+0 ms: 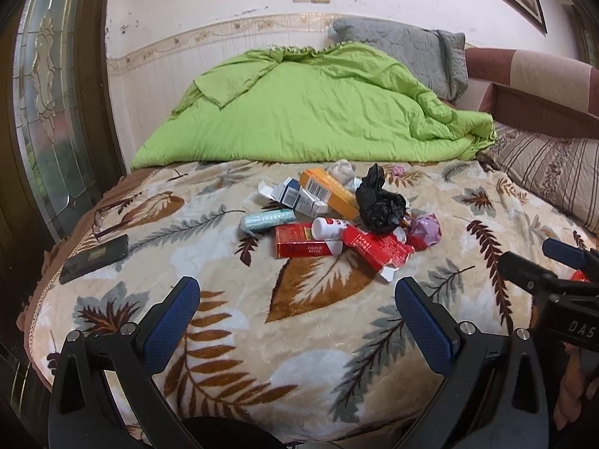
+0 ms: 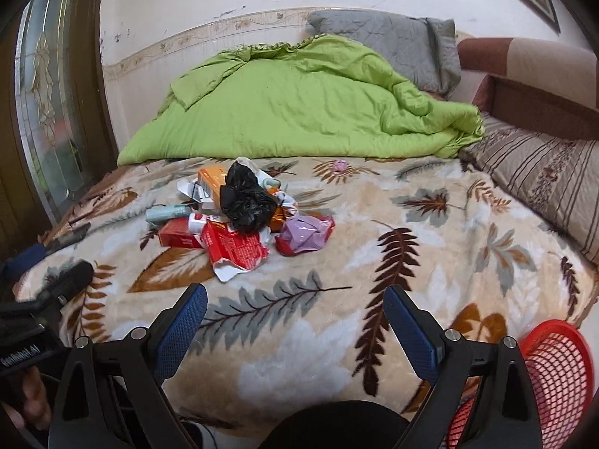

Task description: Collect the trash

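Your left gripper (image 1: 297,307) gapes wide, holding nothing; the trash pile (image 1: 333,217) lies straight ahead on the blanket (image 1: 224,336); your right gripper (image 2: 295,314), equally wide and bare, sees it ahead-left; the red basket (image 2: 554,366) sits rightmost.

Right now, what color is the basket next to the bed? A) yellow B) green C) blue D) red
D: the mesh basket beside the bed, at the lower right of the right wrist view, is plainly red.
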A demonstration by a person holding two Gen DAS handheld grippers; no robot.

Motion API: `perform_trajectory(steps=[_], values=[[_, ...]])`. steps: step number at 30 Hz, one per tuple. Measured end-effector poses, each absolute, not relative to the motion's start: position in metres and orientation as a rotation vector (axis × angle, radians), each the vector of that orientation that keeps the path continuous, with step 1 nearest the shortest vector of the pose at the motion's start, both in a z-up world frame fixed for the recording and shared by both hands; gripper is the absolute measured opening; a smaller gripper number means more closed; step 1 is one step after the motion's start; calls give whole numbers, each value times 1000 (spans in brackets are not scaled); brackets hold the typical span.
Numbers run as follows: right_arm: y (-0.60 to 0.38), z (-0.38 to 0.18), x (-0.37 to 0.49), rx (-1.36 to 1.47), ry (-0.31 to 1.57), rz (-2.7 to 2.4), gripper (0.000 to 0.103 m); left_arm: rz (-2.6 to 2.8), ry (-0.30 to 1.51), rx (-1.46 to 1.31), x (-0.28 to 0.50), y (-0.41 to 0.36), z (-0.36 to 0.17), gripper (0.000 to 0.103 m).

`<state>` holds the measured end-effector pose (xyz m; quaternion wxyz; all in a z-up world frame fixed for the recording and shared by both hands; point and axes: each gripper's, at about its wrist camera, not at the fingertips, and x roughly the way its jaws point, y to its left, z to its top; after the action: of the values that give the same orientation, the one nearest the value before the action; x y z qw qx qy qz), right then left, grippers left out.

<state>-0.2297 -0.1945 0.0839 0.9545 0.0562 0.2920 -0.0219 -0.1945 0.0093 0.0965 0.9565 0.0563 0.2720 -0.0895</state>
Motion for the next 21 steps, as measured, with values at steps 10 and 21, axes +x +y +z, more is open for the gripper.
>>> perform_trajectory(steps=[10, 21], values=[[-196, 66, -206, 137, 675, -18, 97, -172, 655, 103, -161, 4, 76, 103], [-194, 65, -187, 154, 710, 21, 95, -177, 707, 101, -146, 6, 66, 103]])
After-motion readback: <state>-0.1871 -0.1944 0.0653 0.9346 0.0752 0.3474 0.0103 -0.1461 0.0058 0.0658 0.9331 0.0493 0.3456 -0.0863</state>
